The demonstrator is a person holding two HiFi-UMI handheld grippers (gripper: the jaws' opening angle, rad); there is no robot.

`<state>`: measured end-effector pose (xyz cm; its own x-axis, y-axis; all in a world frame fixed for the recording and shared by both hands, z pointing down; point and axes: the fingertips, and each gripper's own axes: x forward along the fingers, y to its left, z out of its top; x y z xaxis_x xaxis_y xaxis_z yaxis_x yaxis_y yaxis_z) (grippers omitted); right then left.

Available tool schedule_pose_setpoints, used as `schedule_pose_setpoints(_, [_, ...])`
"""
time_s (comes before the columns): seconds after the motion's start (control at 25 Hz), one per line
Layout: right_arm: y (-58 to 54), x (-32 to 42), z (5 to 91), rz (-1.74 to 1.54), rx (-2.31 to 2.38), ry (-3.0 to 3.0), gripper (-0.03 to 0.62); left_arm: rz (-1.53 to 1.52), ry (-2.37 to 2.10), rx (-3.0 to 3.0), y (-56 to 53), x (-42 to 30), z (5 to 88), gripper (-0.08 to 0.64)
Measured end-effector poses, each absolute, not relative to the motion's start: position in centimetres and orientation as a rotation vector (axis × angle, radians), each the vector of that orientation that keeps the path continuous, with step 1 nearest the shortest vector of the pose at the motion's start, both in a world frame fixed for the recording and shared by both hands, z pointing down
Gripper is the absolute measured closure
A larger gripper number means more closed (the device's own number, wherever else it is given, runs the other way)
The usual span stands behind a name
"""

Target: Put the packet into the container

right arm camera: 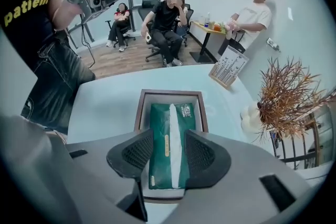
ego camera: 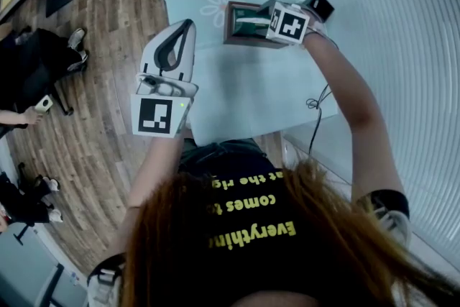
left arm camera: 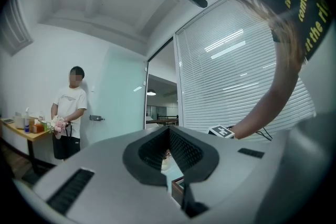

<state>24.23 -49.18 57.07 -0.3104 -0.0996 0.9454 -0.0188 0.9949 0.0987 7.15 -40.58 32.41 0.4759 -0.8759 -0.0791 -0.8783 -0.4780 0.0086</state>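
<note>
Two tongs in play, and the action is all on the right. The right tongs (right arm camera: pixel 169 135) point steeply down over the container (right arm camera: pixel 169 93), a shallow brown-rimmed box with a pale inside, sitting on the pale blue-green counter (right arm camera: pixel 105 107). The packet (right arm camera: pixel 159 126) lies flat inside it, lengthwise, nearly filling it. It has a deep green soft wrap, a white strip running down the middle, small pale print at the far corner and a little yellow mark along the green. The black ribbed pads (right arm camera: pixel 202 152) stand partway apart, one over each long edge of the packet, and the wrap shows no pinch or crease. The left tongs (left arm camera: pixel 169 129) are held level near the counter's left edge, closed tip to tip with nothing between them.
</note>
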Motion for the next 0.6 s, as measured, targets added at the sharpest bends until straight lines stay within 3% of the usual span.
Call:
schedule_pose_setpoints(0.28, [-49.7,24.3,56.0,-0.059,0.196,-1.924,0.55,0.106,1.584,-2.67,-40.6,7.2,32.5,0.558])
schedule_pose_setpoints(0.6, [-51.3,24.2,53.0,0.026,0.47,-2.125,0.569,0.117,1.568,-2.685,-40.6,7.7,32.5,0.558])
